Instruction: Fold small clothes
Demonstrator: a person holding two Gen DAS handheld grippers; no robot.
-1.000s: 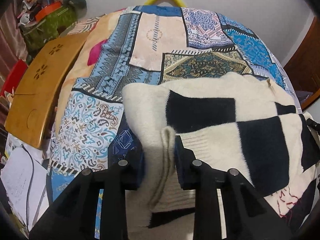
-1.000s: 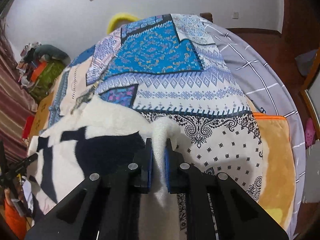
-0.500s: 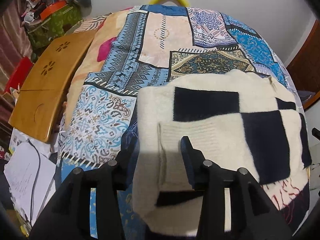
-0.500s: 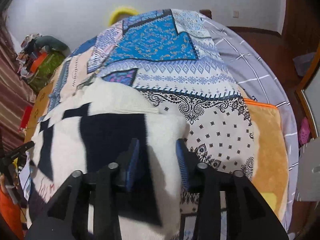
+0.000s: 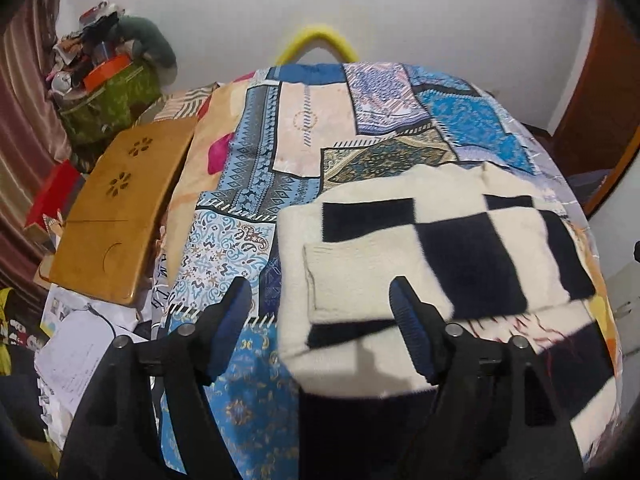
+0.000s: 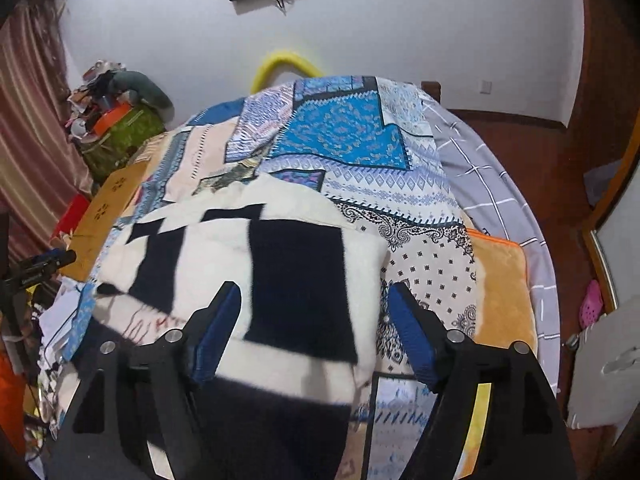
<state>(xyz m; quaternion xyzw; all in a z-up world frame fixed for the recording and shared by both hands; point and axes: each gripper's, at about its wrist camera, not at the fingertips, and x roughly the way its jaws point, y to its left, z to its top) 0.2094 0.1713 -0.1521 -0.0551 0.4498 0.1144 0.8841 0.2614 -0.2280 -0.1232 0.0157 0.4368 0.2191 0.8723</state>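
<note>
While both my claws are spreading apart, the left claw (image 5: 320, 308) and right claw (image 6: 314, 312) grip nothing; the checkered sweater (image 5: 440, 248) lies folded on the patchwork bedspread (image 5: 304, 132), below them.

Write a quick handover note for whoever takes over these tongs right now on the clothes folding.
Left tongs: opening, nothing between the pads.
Right tongs: opening, also empty.
The black and cream checked sweater lies on the patchwork bedspread, one fold laid over, a ribbed cuff on top at its left side.
Done: that fold is down and let go.
Left: probably fold it smaller and tidy the near edge.
</note>
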